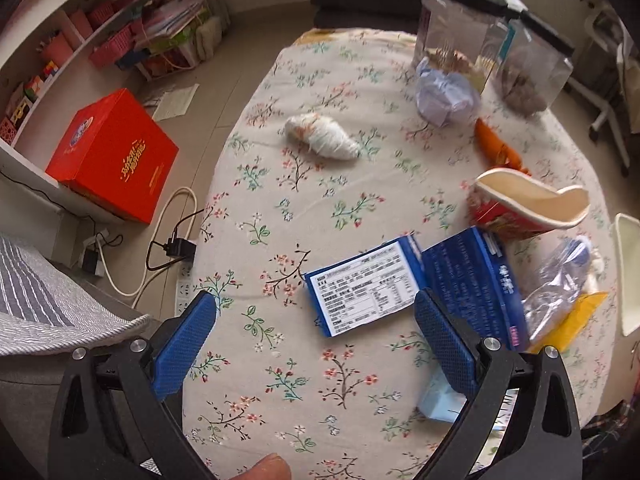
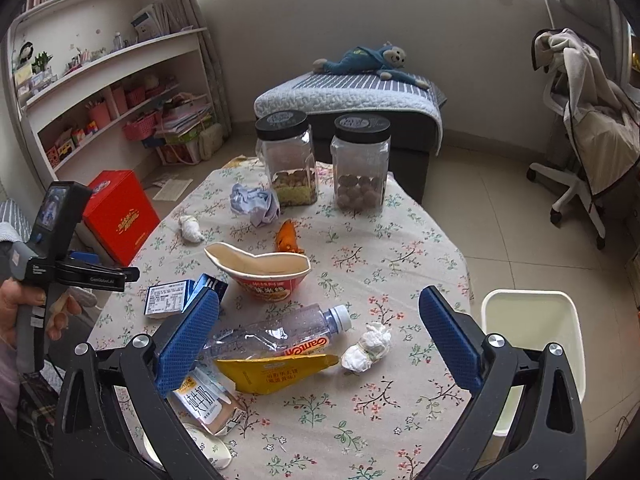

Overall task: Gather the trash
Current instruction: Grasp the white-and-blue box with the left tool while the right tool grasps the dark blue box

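Your left gripper (image 1: 316, 308) hangs over the near left part of the table (image 1: 360, 208), its blue pads spread wide with nothing between them; the flattened blue carton (image 1: 362, 286) lies just ahead of it, its right half beside the right pad. Your right gripper (image 2: 320, 312) is likewise wide apart and empty, above the near edge, and your left hand (image 2: 24, 312) shows at the left of that view, gripping its handle. The trash is scattered over the floral cloth: between the right pads lie a crushed bottle (image 2: 280, 334), a yellow wrapper (image 2: 276, 372) touching it and a white tissue wad (image 2: 368, 348) just beside the cap end. A milk box (image 2: 208, 404) lies under the right gripper's left pad. Farther in are a squashed noodle cup (image 2: 260, 272), an orange scrap (image 2: 287, 236), a lilac paper ball (image 2: 256, 200) and another tissue (image 2: 190, 229). Two jars (image 2: 288, 160) stand at the far edge. The white bin (image 2: 532, 340) stands on the floor just beside the table's right edge.
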A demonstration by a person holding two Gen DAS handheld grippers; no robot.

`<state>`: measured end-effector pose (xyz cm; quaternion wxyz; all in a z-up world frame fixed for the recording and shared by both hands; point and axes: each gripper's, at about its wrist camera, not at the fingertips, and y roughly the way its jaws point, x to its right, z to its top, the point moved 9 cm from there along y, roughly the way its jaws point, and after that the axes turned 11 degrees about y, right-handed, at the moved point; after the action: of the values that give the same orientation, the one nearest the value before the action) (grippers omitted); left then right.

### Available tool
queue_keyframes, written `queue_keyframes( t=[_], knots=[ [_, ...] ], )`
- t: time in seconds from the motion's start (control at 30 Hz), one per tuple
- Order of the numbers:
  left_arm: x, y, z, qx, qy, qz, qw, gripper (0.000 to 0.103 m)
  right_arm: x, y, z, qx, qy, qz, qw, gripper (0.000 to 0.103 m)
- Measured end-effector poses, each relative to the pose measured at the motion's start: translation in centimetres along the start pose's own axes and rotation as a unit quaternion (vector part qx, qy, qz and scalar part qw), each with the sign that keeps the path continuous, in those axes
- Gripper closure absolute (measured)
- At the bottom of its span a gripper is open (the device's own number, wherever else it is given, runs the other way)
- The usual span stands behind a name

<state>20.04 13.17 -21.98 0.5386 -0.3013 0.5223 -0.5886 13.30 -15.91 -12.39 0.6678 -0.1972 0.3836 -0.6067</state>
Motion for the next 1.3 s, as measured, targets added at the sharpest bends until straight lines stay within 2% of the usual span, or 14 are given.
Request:
queue_keyframes(
  t=[0.1,0.17,0.27,0.4,0.53,0.6,0.67,0.73,0.77,0.8,0.93,1.17,1.3],
  knots=[
    [1.1,3.0,-0.9,-0.032,0.086,0.022,0.9955,0.007,-0.5,2.7,-1.3,-0.061,0.034,0.037,0.997,0.007],
    [1.9,3.8,-0.9,-0.038,0.125,0.007,0.9914,0.007,-1.0,3.4,-1.5,-0.078,0.034,0.055,0.995,0.007],
    [2.7,4.8,-0.2,-0.036,0.165,-0.007,0.9857,0.007,-2.0,4.3,-1.3,-0.092,0.015,0.072,0.993,0.007],
    [3.9,6.6,0.6,-0.035,0.223,0.0,0.9741,0.007,-2.9,6.0,-1.5,-0.13,0.035,0.112,0.985,0.007],
    [5.0,7.3,1.3,-0.023,0.242,-0.023,0.9698,0.007,-4.6,8.4,-2.0,-0.173,0.048,0.145,0.973,0.007],
    [5.4,7.6,1.4,-0.025,0.239,-0.051,0.9693,0.01,-5.5,9.4,-2.3,-0.188,0.049,0.148,0.97,0.007],
    [6.3,7.7,0.6,-0.028,0.251,-0.081,0.9641,0.022,-6.5,10.2,-2.7,-0.201,0.049,0.152,0.967,0.007],
    [6.6,7.7,0.3,-0.017,0.264,-0.078,0.9611,0.026,-7.5,11.0,-2.9,-0.205,0.041,0.151,0.966,0.007],
    [6.7,7.5,0.2,-0.014,0.264,-0.088,0.9606,0.035,-7.9,11.3,-2.9,-0.205,0.036,0.15,0.966,0.007],
    [6.8,7.3,0.2,-0.013,0.258,-0.1,0.9607,0.041,-8.4,11.5,-3.0,-0.206,0.033,0.152,0.966,0.007],
    [5.5,6.5,0.2,0.0,0.243,-0.079,0.9669,0.045,-9.5,12.7,-3.5,-0.213,0.021,0.148,0.966,0.007],
    [1.7,3.7,1.2,0.028,0.153,-0.031,0.9873,0.045,-11.0,15.3,-4.9,-0.231,0.006,0.125,0.965,0.007],
    [0.3,2.0,1.3,0.05,0.112,-0.022,0.9922,0.045,-12.6,17.1,-5.6,-0.245,0.008,0.123,0.962,0.007]
  ],
)
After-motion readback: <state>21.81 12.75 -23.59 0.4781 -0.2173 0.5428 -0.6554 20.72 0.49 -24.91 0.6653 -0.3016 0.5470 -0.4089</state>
